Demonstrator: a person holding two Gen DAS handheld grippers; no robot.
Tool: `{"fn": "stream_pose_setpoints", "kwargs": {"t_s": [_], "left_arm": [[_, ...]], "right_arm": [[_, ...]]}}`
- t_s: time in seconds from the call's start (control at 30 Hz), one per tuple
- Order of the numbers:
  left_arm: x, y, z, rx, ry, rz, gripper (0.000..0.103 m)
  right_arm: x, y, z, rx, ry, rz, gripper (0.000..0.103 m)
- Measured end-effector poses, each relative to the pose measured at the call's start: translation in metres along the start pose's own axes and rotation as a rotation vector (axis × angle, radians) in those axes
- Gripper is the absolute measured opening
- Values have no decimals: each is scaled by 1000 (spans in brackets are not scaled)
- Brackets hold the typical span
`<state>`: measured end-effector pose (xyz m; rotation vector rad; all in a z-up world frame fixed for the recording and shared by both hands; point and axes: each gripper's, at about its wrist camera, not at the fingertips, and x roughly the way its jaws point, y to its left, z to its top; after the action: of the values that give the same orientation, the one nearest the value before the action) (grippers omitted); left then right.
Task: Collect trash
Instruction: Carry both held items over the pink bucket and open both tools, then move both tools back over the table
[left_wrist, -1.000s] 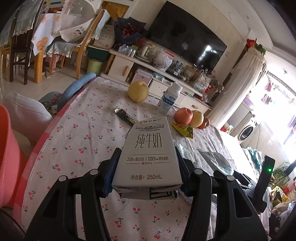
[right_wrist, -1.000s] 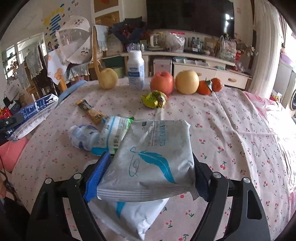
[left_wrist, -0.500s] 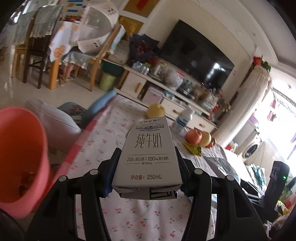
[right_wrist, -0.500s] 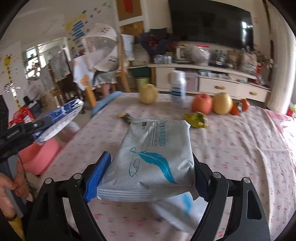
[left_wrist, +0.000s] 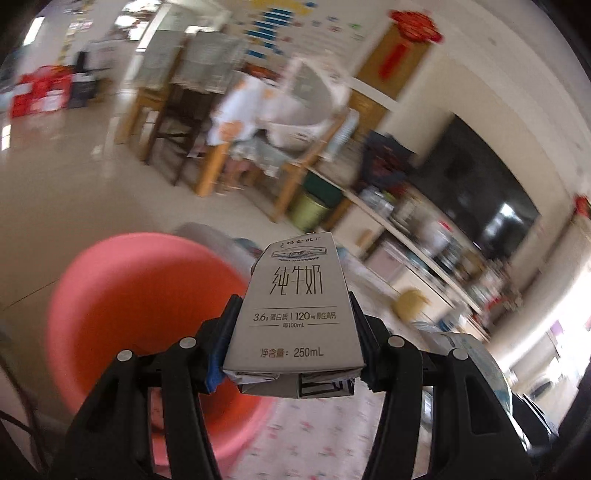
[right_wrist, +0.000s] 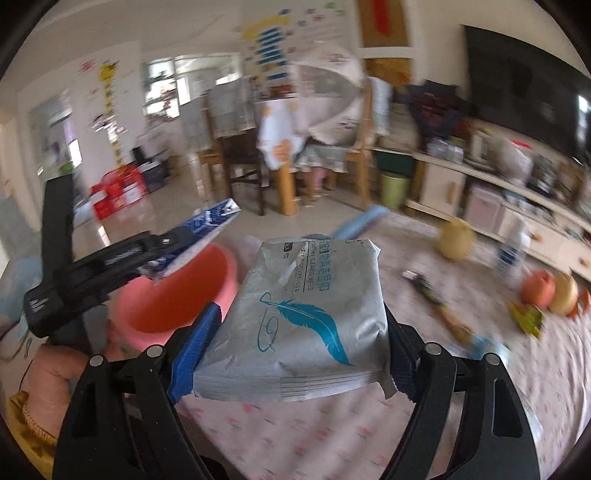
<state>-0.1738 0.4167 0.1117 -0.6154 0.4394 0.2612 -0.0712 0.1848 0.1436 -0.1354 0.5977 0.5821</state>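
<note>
My left gripper (left_wrist: 293, 332) is shut on a grey 250 mL milk carton (left_wrist: 295, 306), held in the air with the pink bin (left_wrist: 122, 317) just beyond and to its left. My right gripper (right_wrist: 299, 332) is shut on a grey wet-wipes pack (right_wrist: 306, 321) with a blue feather print, above the near part of the table (right_wrist: 303, 435). In the right wrist view the left gripper (right_wrist: 177, 247) holds the milk carton (right_wrist: 207, 225) over the rim of the pink bin (right_wrist: 177, 295), with a hand (right_wrist: 55, 373) on its handle.
A snack wrapper (right_wrist: 432, 295), a yellow-green wrapper (right_wrist: 528, 319), a round yellow fruit (right_wrist: 456, 242), a white bottle (right_wrist: 511, 243) and red and yellow fruit (right_wrist: 550, 291) lie on the cherry-print cloth. Wooden chairs (right_wrist: 288, 173), a green bin (right_wrist: 395, 190) and a TV cabinet (right_wrist: 498, 184) stand behind.
Both grippers have swung left off the table centre toward the pink bin, which now fills the lower left of the left view. Each keeps its hold on its item.
</note>
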Motion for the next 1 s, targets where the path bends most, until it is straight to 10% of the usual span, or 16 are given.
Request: {"fn": "stream_pose_setpoints", "kwargs": {"t_s": [0.3, 0.57, 1.0], "left_arm": [[-5, 60, 20, -153, -42, 154, 56], [-3, 74, 25, -168, -64, 256, 83], [5, 42, 13, -89, -86, 98, 97]], "right_arm": [[78, 93, 30, -171, 35, 150, 83], [130, 99, 17, -124, 96, 161, 90], [67, 42, -18, -39, 58, 25, 92]]}}
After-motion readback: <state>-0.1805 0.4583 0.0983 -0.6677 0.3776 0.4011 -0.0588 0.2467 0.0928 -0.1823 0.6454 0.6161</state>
